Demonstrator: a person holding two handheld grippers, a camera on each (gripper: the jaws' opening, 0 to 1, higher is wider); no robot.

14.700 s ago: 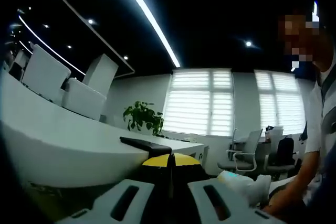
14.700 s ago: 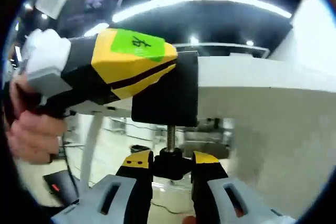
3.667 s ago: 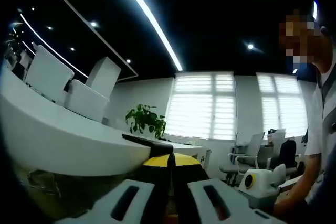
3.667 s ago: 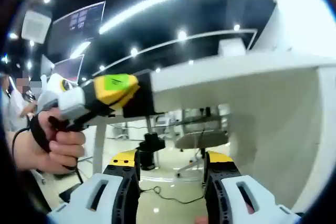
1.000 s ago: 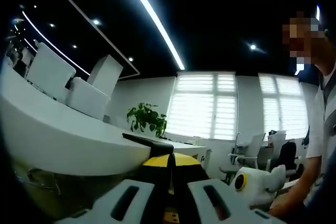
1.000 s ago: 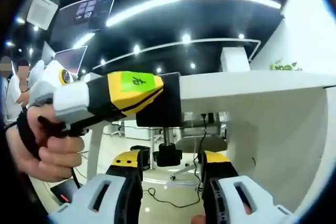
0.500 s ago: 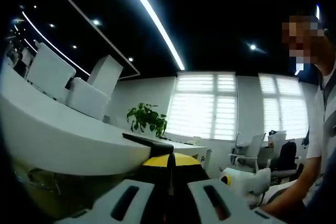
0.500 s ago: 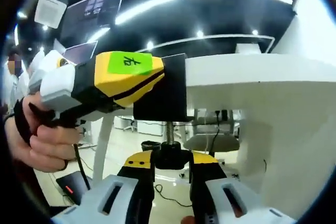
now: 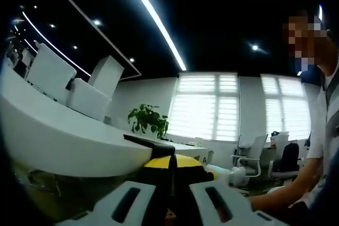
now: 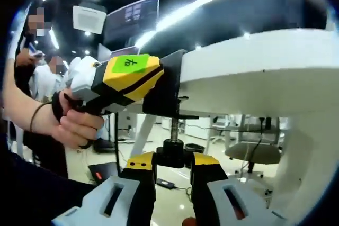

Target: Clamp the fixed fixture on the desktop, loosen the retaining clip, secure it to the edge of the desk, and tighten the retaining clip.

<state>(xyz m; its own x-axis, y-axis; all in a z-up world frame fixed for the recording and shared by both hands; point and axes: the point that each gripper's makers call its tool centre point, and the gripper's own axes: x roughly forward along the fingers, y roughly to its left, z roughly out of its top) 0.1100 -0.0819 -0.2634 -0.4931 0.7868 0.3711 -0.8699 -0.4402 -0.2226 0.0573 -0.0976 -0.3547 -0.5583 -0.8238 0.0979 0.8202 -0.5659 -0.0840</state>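
Overhead, ceiling lights [image 9: 153, 22] cross a dark office; left gripper [image 9: 170, 183] pinches the clamp [image 10: 165, 91] on the white desk [image 10: 254, 72], right gripper [image 10: 174, 170] squeezes its knob [image 10: 173, 158].

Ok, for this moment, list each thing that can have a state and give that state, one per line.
Left hand-held gripper: shut on the black fixture.
Right hand-held gripper: shut on the screw knob.
Black fixture: hooked over the desk edge, its top plate lying on the desktop.
Screw knob: below the desk, threaded rod exposed above it.
Desk: white, fixture mounted at its edge.
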